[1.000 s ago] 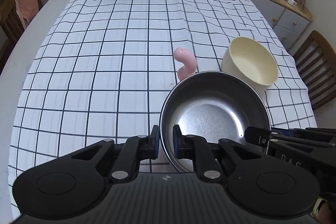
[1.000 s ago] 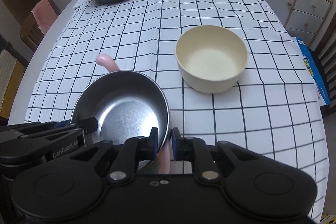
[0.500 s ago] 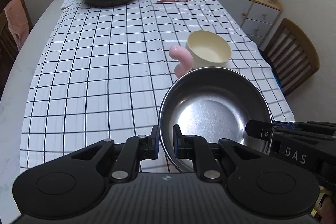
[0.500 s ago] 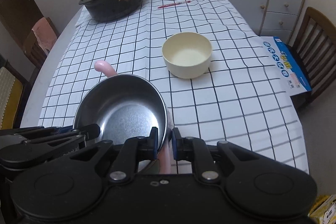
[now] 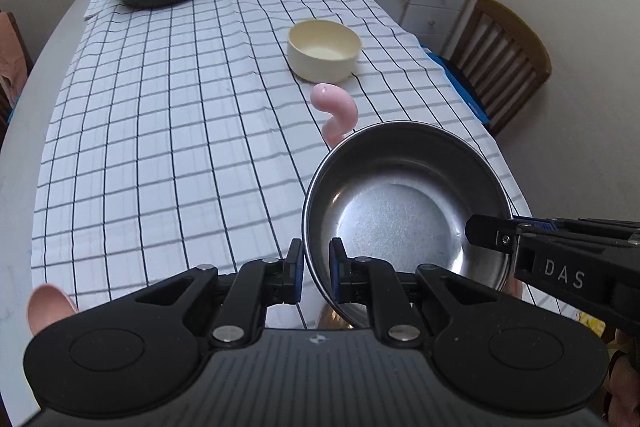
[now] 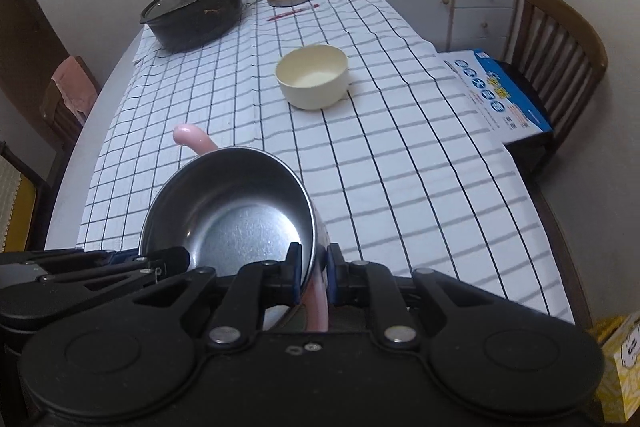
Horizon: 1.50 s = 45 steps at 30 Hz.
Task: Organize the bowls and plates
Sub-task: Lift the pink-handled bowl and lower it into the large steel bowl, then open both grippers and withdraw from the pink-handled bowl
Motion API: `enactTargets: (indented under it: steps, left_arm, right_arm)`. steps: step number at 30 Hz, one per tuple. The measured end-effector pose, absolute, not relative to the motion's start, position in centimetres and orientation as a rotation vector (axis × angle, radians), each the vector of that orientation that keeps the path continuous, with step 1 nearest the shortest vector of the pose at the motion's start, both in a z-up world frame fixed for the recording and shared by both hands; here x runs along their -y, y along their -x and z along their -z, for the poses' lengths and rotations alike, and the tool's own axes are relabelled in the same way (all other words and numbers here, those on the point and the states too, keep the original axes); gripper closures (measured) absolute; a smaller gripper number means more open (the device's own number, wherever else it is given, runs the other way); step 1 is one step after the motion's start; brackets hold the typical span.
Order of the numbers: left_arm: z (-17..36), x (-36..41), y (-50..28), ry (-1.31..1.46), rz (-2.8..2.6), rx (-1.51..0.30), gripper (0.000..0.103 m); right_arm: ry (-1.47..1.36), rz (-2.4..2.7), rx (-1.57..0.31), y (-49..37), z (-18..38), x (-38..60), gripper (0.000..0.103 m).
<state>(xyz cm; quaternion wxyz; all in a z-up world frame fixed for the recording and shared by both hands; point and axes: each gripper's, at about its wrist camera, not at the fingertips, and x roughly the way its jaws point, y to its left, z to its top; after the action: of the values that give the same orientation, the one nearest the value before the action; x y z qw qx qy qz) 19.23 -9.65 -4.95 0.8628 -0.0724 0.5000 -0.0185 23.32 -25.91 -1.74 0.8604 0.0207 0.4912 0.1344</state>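
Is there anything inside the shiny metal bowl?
Empty. The metal bowl shows only its bare shiny bottom in both views, with nothing lying in it.

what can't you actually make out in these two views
- Underside of the steel bowl: both views, hidden by its own wall.
- Pink handle: lower part behind the bowl rim, left wrist view.
- Left tongs and right tongs: pad contact on the rim hidden by their own bodies.
- Black pot: contents hidden under its lid.
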Motion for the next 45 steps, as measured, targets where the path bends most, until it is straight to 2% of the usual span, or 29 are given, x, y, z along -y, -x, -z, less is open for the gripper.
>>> enactTargets:
  steps: [19, 34, 45]
  left_arm:
    - [9.4, 14.5, -14.2, 0.059, 0.144, -1.132, 0.091]
    - [12.3, 15.5, -15.1, -0.012, 0.134, -1.154, 0.091]
    - [12.6, 15.1, -15.5, 0.015, 0.142, -1.158, 0.091]
  right_arm:
    - [-0.166, -0.186, -1.114, -16.1, 6.3, 31.9, 0.091]
    - [-0.184, -0.193, -1.152, -16.2, 9.6, 32.5, 0.091]
    - [-0.185, -0.211, -1.147, -16.4, 9.6, 32.5, 0.088]
